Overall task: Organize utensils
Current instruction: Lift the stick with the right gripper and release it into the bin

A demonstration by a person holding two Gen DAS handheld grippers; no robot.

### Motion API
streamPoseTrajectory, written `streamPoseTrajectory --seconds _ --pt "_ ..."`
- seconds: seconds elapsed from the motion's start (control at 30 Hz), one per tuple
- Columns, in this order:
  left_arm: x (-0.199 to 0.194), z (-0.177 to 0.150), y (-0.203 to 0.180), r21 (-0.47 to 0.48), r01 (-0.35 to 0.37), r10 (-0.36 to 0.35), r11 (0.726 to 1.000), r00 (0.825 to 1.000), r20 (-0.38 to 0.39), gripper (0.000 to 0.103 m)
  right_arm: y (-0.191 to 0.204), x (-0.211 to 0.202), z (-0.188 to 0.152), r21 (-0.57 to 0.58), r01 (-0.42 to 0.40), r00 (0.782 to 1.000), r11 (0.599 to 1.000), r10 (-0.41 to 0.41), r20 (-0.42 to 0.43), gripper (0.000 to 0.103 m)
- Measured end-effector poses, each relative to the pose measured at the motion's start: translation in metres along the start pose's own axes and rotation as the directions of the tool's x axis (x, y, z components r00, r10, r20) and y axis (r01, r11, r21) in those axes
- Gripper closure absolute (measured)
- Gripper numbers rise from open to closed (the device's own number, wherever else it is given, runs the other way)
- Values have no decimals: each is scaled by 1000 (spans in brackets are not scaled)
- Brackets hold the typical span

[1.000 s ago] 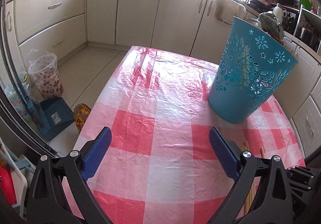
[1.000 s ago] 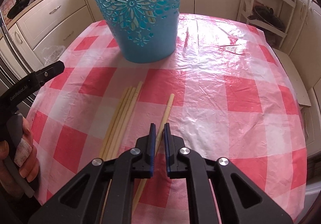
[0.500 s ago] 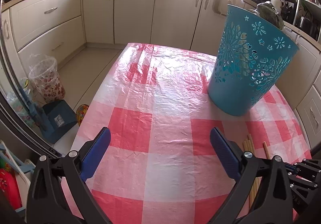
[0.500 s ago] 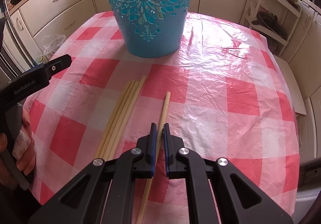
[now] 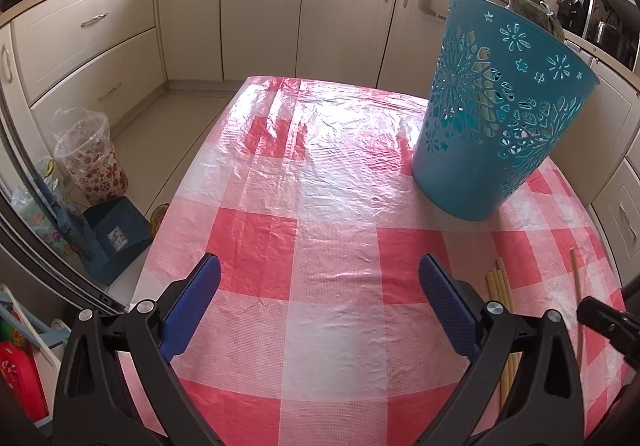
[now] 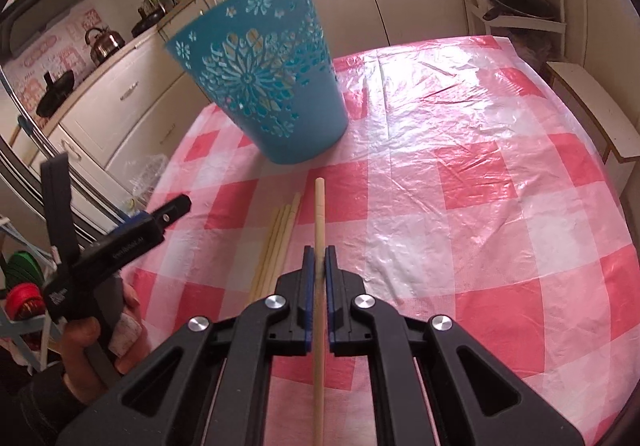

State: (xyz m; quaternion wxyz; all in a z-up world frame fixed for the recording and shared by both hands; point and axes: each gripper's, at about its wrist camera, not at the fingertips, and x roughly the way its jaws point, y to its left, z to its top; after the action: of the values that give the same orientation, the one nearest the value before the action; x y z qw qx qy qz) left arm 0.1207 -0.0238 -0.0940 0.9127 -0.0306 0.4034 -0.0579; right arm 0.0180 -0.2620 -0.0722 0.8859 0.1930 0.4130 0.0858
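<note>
Tablecloth [image 6: 460, 174] now beneath lifted, jaw-clamped chopstick [image 6: 319, 214]

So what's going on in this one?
A person is tidying chopsticks on a red-checked table with a handheld gripper in each hand. The right gripper is shut on a single chopstick that points toward the blue cut-out basket. A bundle of chopsticks lies beside it on the cloth. The left gripper is open and holds nothing.
</note>
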Motion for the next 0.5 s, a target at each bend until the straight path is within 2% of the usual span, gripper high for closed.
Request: streamPoseTrajectory --seconds 0.13,0.23,0.4,0.5 --pt "1 0 0 1 1 -1 1000 1000 -5 8 9 -26 21 21 -85 991 996 83 102 97" --pt "1 0 -1 4 -1 1 1000 1000 -6 8 24 -45 47 9 -139 972 990 135 191 97" --pt "1 0 -1 3 -1 1 1000 1000 -6 8 58 -66 101 -53 -174 917 983 181 355 97" --pt "1 0 0 -2 4 -4 1000 1000 -4 8 76 -69 134 -60 -151 869 987 161 467 97"
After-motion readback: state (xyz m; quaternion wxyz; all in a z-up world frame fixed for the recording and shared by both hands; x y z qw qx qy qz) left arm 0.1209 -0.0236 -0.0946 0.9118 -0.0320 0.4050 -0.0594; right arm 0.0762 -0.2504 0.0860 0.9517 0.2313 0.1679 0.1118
